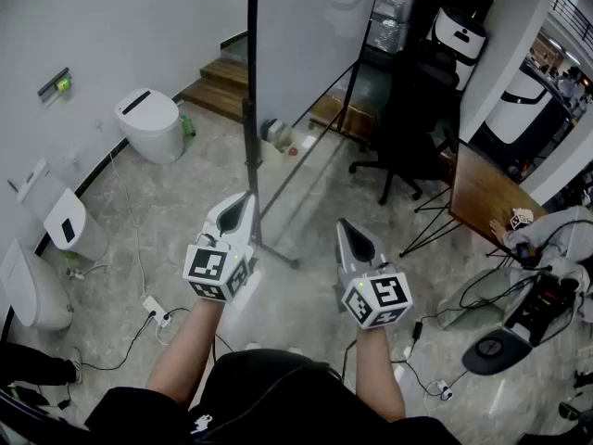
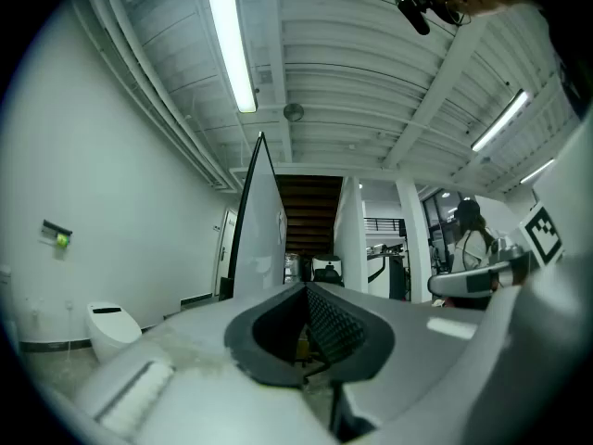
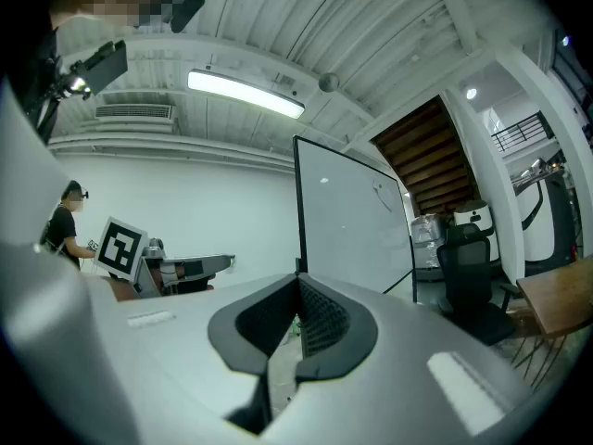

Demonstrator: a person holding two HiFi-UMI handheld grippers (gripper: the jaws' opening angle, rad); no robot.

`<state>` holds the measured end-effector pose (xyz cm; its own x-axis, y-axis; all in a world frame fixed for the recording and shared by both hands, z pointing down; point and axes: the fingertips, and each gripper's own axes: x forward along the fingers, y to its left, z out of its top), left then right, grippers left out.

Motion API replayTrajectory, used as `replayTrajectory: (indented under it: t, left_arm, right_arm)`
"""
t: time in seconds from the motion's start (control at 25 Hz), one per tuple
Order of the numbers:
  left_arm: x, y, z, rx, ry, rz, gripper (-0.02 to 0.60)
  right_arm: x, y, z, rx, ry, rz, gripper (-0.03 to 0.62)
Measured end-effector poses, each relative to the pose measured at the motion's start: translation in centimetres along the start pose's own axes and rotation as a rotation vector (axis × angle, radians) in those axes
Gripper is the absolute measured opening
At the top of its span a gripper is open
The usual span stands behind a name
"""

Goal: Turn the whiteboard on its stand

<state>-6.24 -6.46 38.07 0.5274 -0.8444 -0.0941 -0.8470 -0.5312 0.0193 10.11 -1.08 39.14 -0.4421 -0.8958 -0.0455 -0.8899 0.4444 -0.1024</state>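
Both your tools are closed and hold nothing. The left gripper (image 1: 243, 204) has its jaws pressed together, and the right gripper (image 1: 348, 230) shows its tips meeting with only floor visible behind them.

The whiteboard (image 1: 310, 35) stands upright on its stand straight ahead of you, turned so that its near black edge (image 1: 251, 82) faces you, almost in line with your left gripper. In the left gripper view that edge rises directly above the closed jaws. The white face runs away up and to your right, and the right gripper looks onto it.

The stand's foot bar (image 1: 276, 253) lies on the floor between your two grippers.

To your left of the edge the tiled floor (image 1: 157, 221) is open as far as the wall, with a white rounded unit (image 1: 151, 123) well apart and cables (image 1: 139, 313) near your left arm. On the right, a black office chair (image 1: 408, 146) and a wooden table (image 1: 486, 197) stand near the board's face side. Wooden steps (image 1: 220, 86) lie beyond the edge.
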Motion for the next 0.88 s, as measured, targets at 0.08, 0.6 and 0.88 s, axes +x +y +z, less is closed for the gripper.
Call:
replayTrajectory:
  t: [0.08,0.6,0.88]
  left_arm:
    - [0.1,0.1,0.0,0.003,0.000,0.001,0.002]
    - [-0.4,0.0,0.0,-0.010,0.000,0.030,0.003]
    - [-0.3,-1.0,-0.7,-0.008,0.015,0.054,0.003]
  right_arm:
    - [0.0,-0.2,0.0,-0.001,0.000,-0.004,0.008]
    - [-0.6,-0.3,0.3,0.054,-0.016,0.043,0.008]
    - [-1.3,-1.2,-0.2,0.046,0.001,0.054,0.008]
